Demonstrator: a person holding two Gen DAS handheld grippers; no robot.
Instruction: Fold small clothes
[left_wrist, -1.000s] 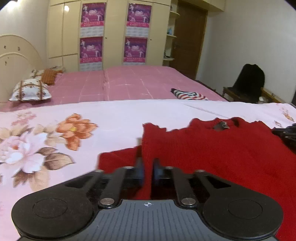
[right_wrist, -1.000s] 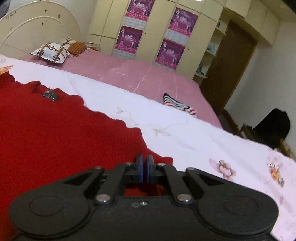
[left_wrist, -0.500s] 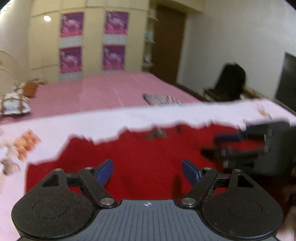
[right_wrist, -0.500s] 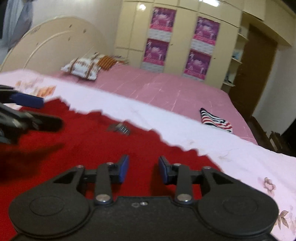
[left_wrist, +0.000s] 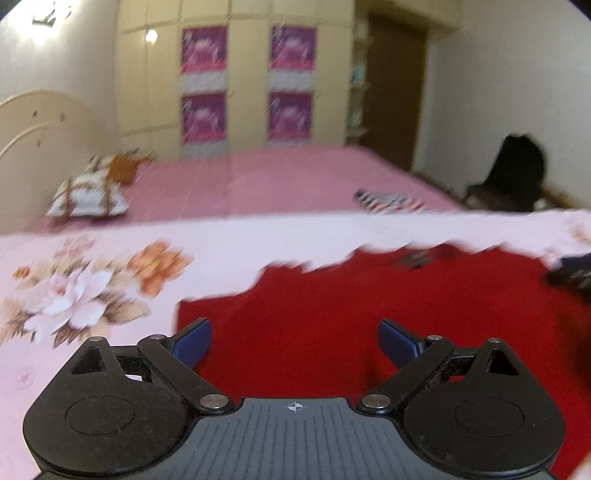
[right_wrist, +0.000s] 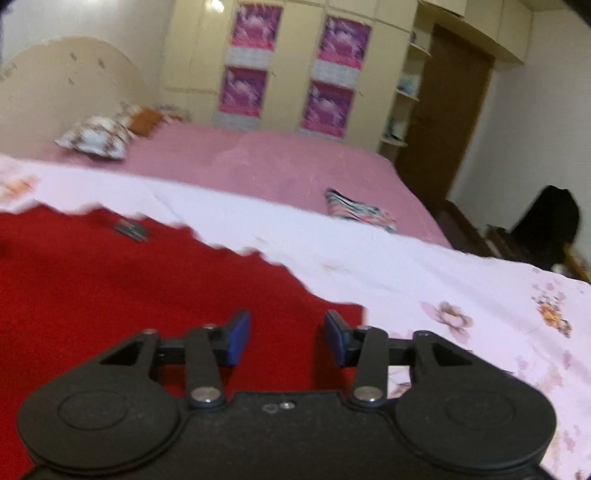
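Two grippers stood over one red garment (left_wrist: 351, 314), which lay spread flat on a pale floral sheet (left_wrist: 92, 280) at the near side of the bed. The left gripper (left_wrist: 294, 341) had its jaws wide and opening, with nothing pinched between its blue pads (left_wrist: 192, 345); only flat red cloth showed beneath the gap. The right gripper (right_wrist: 287, 338) was released too, its jaws part-way apart and opening, above the garment's right-hand corner and gripping nothing. Such a pairing, each tool near one side of the cloth and both let go, suggested that a fold had been laid down and the fabric left to settle.

The garment's far edge (right_wrist: 221, 251) ran jagged across both views, with a small dark tag or clasp (right_wrist: 129, 230) lying on it near the middle; blur hid what it was. On the left the cloth ended in a squared corner (left_wrist: 184, 306) just beside the left pad. White sheet lay bare beyond the far edge and to either side, so room for sliding or turning the cloth seemed ample. A striped folded item (right_wrist: 358, 212) rested well apart on the pink bedspread (right_wrist: 277, 166), and pillows (left_wrist: 88, 195) lay farther off by the headboard; neither appeared likely to hinder a next fold.
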